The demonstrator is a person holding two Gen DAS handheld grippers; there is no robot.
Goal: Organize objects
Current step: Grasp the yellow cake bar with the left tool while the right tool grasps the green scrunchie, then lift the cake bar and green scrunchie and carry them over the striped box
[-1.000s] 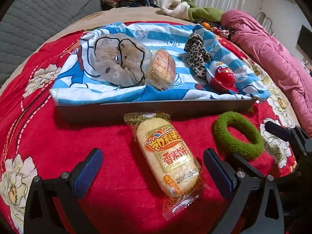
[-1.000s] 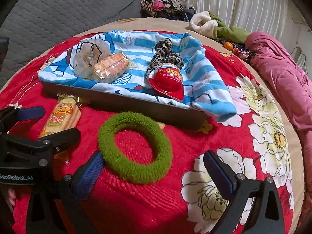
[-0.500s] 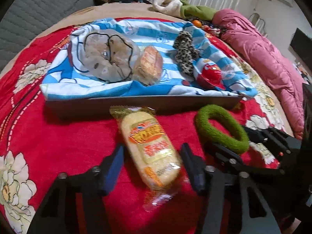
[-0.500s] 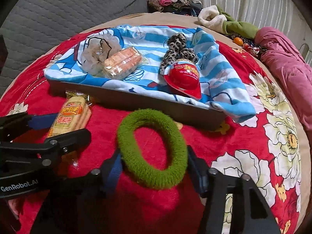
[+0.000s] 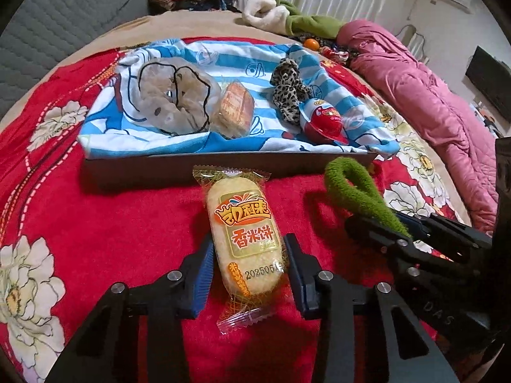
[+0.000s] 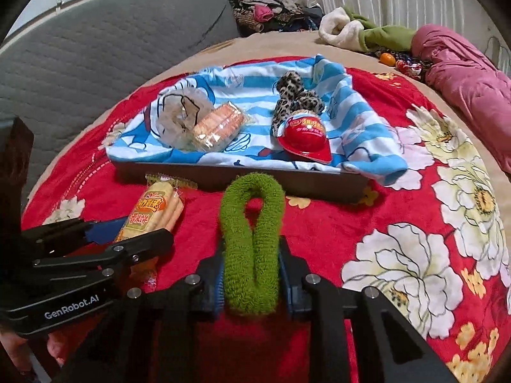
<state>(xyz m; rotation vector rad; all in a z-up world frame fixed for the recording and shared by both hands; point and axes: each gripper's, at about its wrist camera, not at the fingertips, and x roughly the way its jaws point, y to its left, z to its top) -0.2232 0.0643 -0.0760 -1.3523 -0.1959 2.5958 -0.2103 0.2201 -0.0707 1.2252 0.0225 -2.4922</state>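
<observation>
Crinkly clear plastic wraps the rice cracker packet [image 5: 246,242], a long oval biscuit with an orange and green printed label, lying flat on the red floral bedspread [image 5: 95,223]. The left gripper [image 5: 247,271] is clenched on it: its blue ribbed pads press against both long sides of the packet's near half, while the sealed tail of the wrapper sticks out toward the camera. In the right wrist view the same packet [image 6: 153,214] shows side on, caught between the left gripper's black fingers.

Fuzzy green terry covers the soft ring [image 6: 252,239], which the right gripper [image 6: 250,281] squeezes from both sides, so that its near part is flattened into two parallel strands and only the far end keeps an open loop. The ring lies on the bedspread just right of the packet, its far end close to the tray wall.

Beyond both stands a shallow dark tray [image 5: 191,166] with a straight front wall, lined with a blue and white striped cartoon towel [image 5: 223,60] that spills over its right corner. On the towel lie a crumpled clear bag with black outlines [image 5: 174,102], a wrapped stack of golden crackers [image 5: 234,108] touching it, a leopard-print fabric scrunchie [image 5: 289,89] and a glossy red plastic helmet-shaped item [image 5: 324,121] just in front of that.

Farther off a pink quilt [image 5: 431,95] is bunched along the right, and a grey quilted headboard [image 6: 111,48] rises at the left
</observation>
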